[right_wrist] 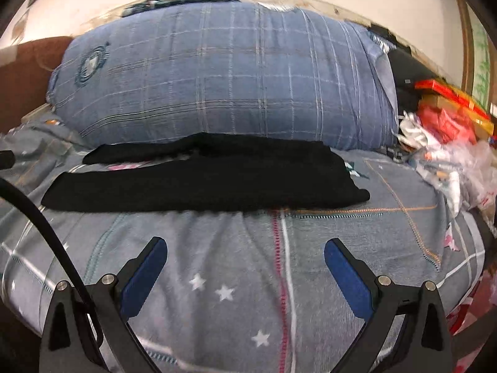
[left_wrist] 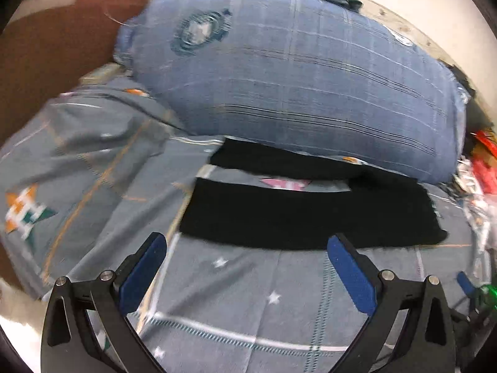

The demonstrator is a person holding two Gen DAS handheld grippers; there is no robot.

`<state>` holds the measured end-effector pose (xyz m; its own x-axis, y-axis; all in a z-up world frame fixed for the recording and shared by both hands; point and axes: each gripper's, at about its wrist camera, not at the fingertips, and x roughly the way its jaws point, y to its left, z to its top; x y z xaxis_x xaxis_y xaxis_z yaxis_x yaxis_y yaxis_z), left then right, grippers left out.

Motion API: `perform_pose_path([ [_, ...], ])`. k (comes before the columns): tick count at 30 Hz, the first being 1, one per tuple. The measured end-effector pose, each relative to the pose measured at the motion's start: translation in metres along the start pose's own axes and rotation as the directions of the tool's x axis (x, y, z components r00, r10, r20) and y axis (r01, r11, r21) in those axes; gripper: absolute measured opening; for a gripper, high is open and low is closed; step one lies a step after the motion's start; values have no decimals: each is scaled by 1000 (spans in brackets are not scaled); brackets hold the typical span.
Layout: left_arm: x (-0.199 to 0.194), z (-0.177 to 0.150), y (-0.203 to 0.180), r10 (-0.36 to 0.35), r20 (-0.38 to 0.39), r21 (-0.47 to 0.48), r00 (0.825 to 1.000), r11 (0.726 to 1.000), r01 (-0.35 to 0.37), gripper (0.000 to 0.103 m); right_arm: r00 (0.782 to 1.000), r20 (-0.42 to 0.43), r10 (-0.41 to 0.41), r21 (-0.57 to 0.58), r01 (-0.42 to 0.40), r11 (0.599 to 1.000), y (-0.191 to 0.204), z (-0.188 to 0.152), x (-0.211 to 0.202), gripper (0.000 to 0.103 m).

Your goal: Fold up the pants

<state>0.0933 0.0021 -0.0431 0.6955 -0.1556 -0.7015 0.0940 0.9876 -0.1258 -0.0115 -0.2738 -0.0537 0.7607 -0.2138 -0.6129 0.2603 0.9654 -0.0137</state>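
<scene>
Lying flat, pants (right_wrist: 205,183) near pillow (right_wrist: 223,71)

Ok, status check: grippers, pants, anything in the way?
Left hand-held gripper open, empty. Right hand-held gripper open, empty. Black pants flat on bedsheet, legs apart, far leg against blue pillow. Clutter pile right of the pants.

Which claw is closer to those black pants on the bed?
Left, slightly. The left claw hangs open almost at the near edge of the black pants; the right claw hangs open farther back.
</scene>
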Motion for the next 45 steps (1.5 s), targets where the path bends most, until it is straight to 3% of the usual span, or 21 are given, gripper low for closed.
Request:
perform_pose_path([
  [3,26,29,9,-142,-86,-54,986,989,138,103,999,-27,22,31,-21,999,-15,19,14,103],
  [5,44,52,12,-179,-101,-59,979,983,173,103,997,-43,57,75,-53,996,-30,41,24,103],
  [10,115,119,21,-76,-110,15,991,997,78,103,987,-112,115,107,-103,989,-65,101,66,103],
  [11,134,130,27,-75,-137,8,988,997,77,101,986,-130,105,92,-94,991,-74,117,81,103],
  [13,177,150,40,-80,-209,-26,975,997,76,87,987,-141,75,56,-68,996,-85,135,101,103],
  [16,240,170,55,-100,-300,-77,949,994,80,82,977,-204,63,39,-56,998,-109,164,146,102],
  [20,294,178,69,-77,-341,-105,937,994,44,82,941,-317,115,151,-69,986,-146,196,214,100],
  [23,321,176,80,-120,-385,-146,915,987,68,82,908,-384,168,224,-85,971,-166,209,257,100],
  [26,335,173,88,-158,-397,-169,904,981,97,82,886,-443,135,200,-49,978,-168,215,295,100],
  [28,337,175,87,-158,-381,-146,911,983,110,83,872,-478,106,160,-33,987,-162,213,315,100],
  [32,347,192,75,-179,-403,-113,898,983,145,83,847,-530,41,90,9,996,-148,204,346,100],
  [33,350,194,68,-163,-416,-84,895,986,141,83,844,-536,37,84,9,996,-144,202,349,97],
  [34,352,197,62,-144,-426,-49,893,990,136,76,840,-542,38,79,6,997,-140,201,353,85],
  [35,351,197,53,-121,-426,-1,897,991,134,57,835,-550,36,71,4,997,-135,199,355,75],
  [36,348,197,45,-100,-422,46,901,990,131,9,826,-562,41,67,-4,998,-131,198,356,46],
  [37,344,198,40,-96,-420,65,903,989,135,9,814,-580,41,60,-8,998,-127,196,357,29],
  [39,330,205,39,-92,-374,76,923,989,130,8,814,-580,39,45,-16,999,-122,199,351,24],
  [45,283,233,56,-146,-306,26,941,987,162,6,859,-503,97,118,-43,992,-131,220,307,22],
])
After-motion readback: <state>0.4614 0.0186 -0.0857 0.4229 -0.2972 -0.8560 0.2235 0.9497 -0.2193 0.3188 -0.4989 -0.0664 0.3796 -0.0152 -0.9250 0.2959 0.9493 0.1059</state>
